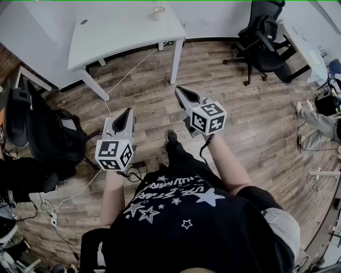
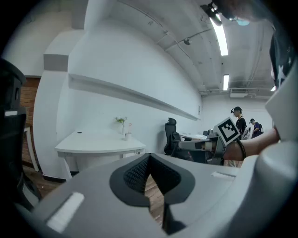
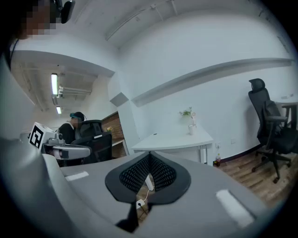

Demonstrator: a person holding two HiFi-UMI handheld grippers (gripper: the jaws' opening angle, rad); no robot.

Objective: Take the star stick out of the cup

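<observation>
A small white cup [image 1: 159, 13] stands at the far edge of a white table [image 1: 122, 37], well ahead of both grippers. In the left gripper view the cup [image 2: 127, 136] has green sprigs and a thin pinkish stick [image 2: 129, 126] standing in it; its star is too small to make out. The right gripper view also shows the cup [image 3: 191, 129]. My left gripper [image 1: 129, 111] and right gripper [image 1: 178, 90] hover side by side over the wooden floor, pointing at the table. The left gripper [image 2: 149, 156] and the right gripper [image 3: 149, 154] each have their pads together with nothing between them.
A black office chair [image 1: 261, 40] stands at the right beside a second desk [image 1: 303, 45]. Another black chair [image 1: 21, 114] and bags crowd the left. White cables [image 1: 114, 88] run across the floor from the table. A seated person's legs [image 1: 319, 121] show at the right edge.
</observation>
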